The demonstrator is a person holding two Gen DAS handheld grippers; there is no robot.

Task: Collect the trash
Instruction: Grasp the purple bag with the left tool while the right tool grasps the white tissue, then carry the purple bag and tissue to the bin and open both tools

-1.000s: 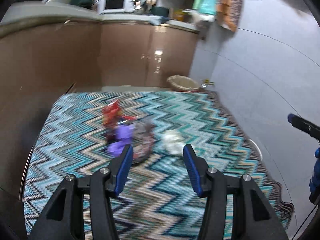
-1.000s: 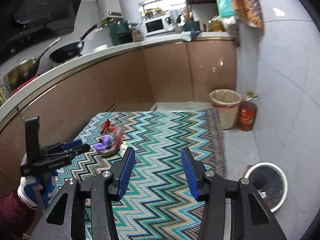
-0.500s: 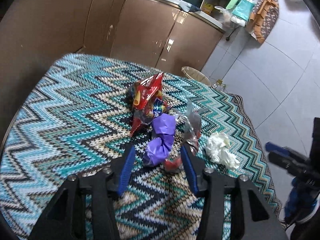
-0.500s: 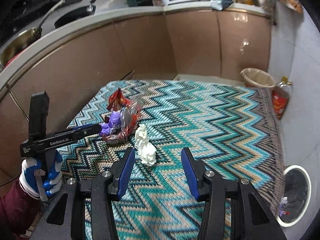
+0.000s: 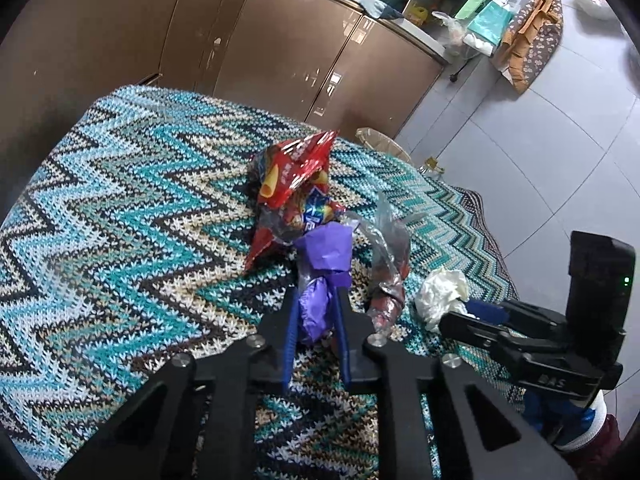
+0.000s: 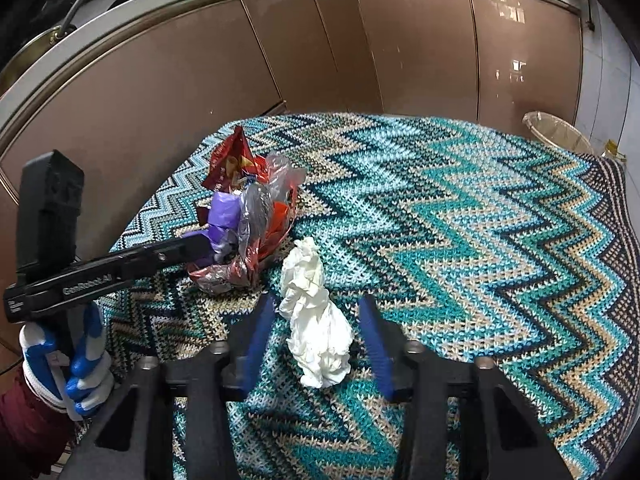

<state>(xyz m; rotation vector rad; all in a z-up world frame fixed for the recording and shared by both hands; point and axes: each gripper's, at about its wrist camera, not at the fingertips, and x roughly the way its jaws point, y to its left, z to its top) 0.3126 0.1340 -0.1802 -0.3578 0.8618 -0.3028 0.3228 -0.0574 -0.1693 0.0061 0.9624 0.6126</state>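
A pile of trash lies on the zigzag-patterned cloth [image 5: 120, 208]: a red snack bag [image 5: 292, 176], a purple wrapper [image 5: 320, 276], a clear crumpled wrapper [image 5: 390, 264] and a white crumpled tissue [image 5: 442, 294]. My left gripper [image 5: 316, 308] is shut on the purple wrapper, at cloth level. In the right wrist view my right gripper [image 6: 316, 316] is open, its fingers either side of the white tissue [image 6: 318, 320]. The left gripper [image 6: 196, 246] shows there reaching into the purple wrapper [image 6: 224, 212] beside the red bag [image 6: 232, 160].
Brown kitchen cabinets [image 6: 400, 48] curve behind the cloth. A small lined bin [image 6: 556, 132] stands on the floor at the far right, with a bottle beside it. Grey floor tiles [image 5: 540, 152] lie to the right of the cloth.
My left gripper has closed on the purple wrapper. My right gripper has moved forward and down until its open fingers straddle the white tissue.
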